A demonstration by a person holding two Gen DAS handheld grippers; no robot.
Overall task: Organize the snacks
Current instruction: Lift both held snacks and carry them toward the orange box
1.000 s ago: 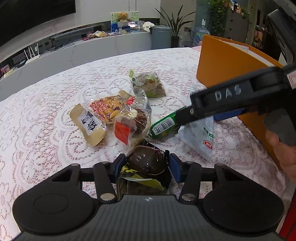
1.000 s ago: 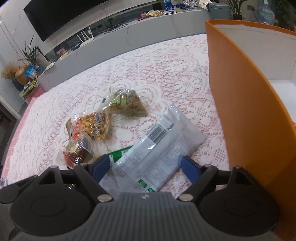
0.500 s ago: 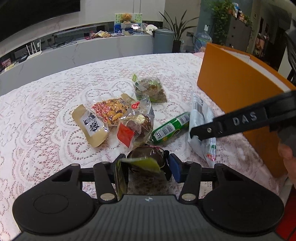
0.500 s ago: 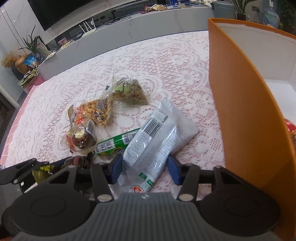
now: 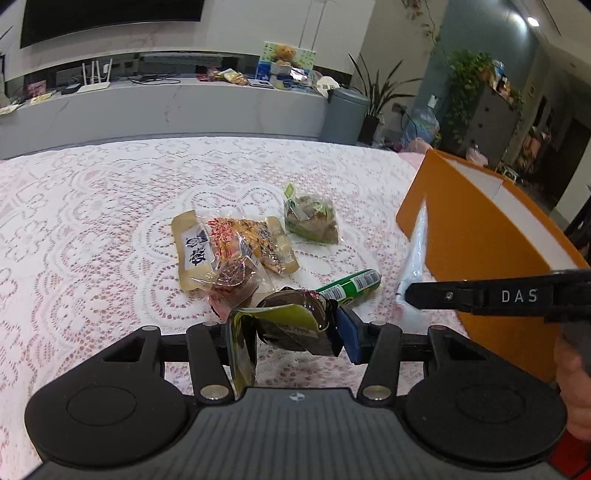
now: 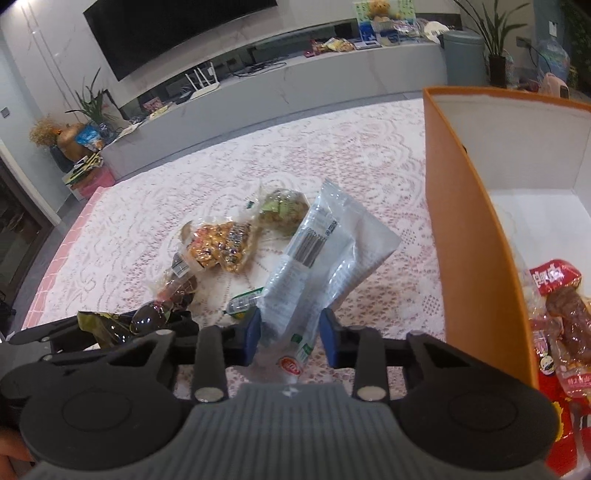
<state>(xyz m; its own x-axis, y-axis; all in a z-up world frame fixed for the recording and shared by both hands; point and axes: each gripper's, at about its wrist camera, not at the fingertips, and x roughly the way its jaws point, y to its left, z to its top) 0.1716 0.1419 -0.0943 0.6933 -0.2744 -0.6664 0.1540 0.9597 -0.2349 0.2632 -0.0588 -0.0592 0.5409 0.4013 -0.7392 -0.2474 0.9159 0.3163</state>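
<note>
Orange box [image 6: 469, 236] stands at the right, red sausage packs [image 6: 557, 332] inside. The right gripper [image 6: 290, 338] has its jaws clamped on a silvery white snack bag [image 6: 325, 258], lifted beside the box wall. The left gripper [image 5: 291, 332] has its jaws pinching a dark glossy packet [image 5: 295, 317]. A green tube [image 5: 351, 286] and clear snack bags [image 5: 236, 247] lie on the lace-covered surface [image 5: 92, 221]; a TV [image 6: 166, 29] hangs behind.

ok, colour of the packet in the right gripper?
Silvery-white packet with a black barcode and a red logo; clearest in the right wrist view.
</note>
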